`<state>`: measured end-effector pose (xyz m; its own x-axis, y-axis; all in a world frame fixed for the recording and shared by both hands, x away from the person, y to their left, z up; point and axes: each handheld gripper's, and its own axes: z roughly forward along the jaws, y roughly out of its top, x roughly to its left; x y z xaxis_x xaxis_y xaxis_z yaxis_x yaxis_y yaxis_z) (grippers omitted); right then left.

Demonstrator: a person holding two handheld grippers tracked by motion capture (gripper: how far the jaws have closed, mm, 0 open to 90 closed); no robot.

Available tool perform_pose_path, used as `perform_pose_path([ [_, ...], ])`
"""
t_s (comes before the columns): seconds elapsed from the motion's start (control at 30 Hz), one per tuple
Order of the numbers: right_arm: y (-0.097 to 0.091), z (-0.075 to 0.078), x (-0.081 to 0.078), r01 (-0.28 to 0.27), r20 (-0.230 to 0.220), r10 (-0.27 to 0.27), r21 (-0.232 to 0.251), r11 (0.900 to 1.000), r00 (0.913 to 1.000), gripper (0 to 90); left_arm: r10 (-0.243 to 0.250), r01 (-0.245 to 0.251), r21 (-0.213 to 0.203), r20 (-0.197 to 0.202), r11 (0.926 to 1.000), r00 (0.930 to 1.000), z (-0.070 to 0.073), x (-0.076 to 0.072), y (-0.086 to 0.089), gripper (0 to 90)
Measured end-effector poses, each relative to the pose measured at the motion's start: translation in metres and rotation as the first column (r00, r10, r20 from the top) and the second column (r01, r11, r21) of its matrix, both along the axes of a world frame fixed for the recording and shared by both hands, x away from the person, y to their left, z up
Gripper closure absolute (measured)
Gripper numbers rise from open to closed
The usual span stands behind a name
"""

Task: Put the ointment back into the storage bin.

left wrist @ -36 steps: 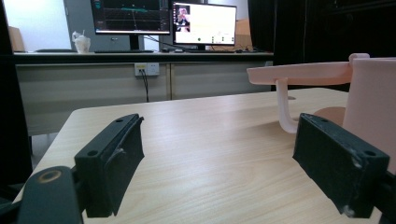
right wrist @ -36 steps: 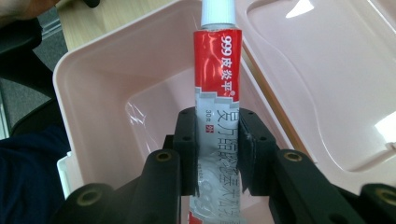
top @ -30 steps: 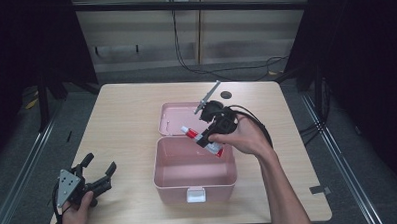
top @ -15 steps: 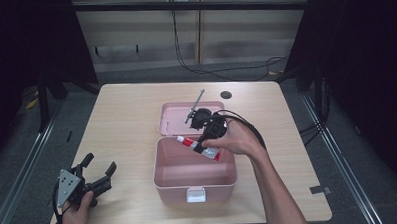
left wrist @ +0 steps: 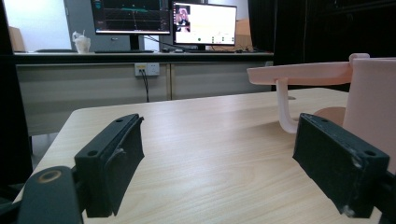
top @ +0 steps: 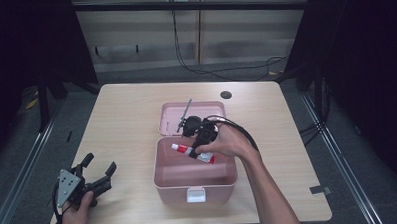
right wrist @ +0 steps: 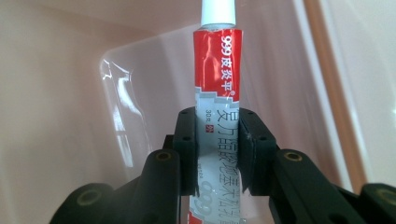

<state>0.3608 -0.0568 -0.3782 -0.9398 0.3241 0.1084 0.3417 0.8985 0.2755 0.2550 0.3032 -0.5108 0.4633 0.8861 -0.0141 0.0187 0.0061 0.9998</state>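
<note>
Here's the right gripper [top: 200, 142] poised over the open pink box [top: 195, 179], and it's clenched firmly on a red-and-white tube [top: 192, 152], pads pinching the tube across its flat white lower half. In the right gripper view the tube [right wrist: 217, 93] stands straight out from between the jaws, white cap at the far end, glossy pink wall of the box behind it. From above, the tube's long axis runs across the box, cap end pointing toward the person's left, tail end tucked under the hand, and it hangs inside the box's opening, above the floor as far as I can judge; whether it touches the bottom, I can't tell. That's the relation that matters: the tube lies lengthwise with room in the box on either side, so a straight lowering and a release looks like the call. The box's lid [top: 191, 117] lies flipped open behind, with a thin grey tool [top: 184, 115] resting on it. Over at the near left corner of the table [top: 126, 109], the left gripper [top: 96, 173] sits well apart, jaws spread wide and empty, nothing but bare wood between its pads [left wrist: 114, 161].
</note>
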Motion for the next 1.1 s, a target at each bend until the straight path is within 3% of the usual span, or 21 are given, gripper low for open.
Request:
perform_pose_path([
  [0.83, 0.014, -0.027, 0.002, -0.049, -0.005, 0.049, -0.091, 0.9947, 0.9988, 71.4, 0.002, -0.002, 0.001, -0.001, 1.0000, 1.0000, 0.000, 0.000, 0.000, 15.8],
  [1.0, 0.015, -0.034, -0.001, -0.064, -0.005, 0.064, -0.135, 0.9888, 0.9979, 71.4, 0.001, -0.001, 0.002, -0.001, 1.0000, 1.0000, 0.000, 0.000, 0.000, 15.8],
  [1.1, 0.015, -0.040, -0.002, -0.076, -0.004, 0.076, -0.129, 0.9888, 0.9971, 71.4, 0.004, -0.004, 0.007, -0.001, 1.0000, 1.0000, 0.000, 0.000, 0.000, 15.8],
])
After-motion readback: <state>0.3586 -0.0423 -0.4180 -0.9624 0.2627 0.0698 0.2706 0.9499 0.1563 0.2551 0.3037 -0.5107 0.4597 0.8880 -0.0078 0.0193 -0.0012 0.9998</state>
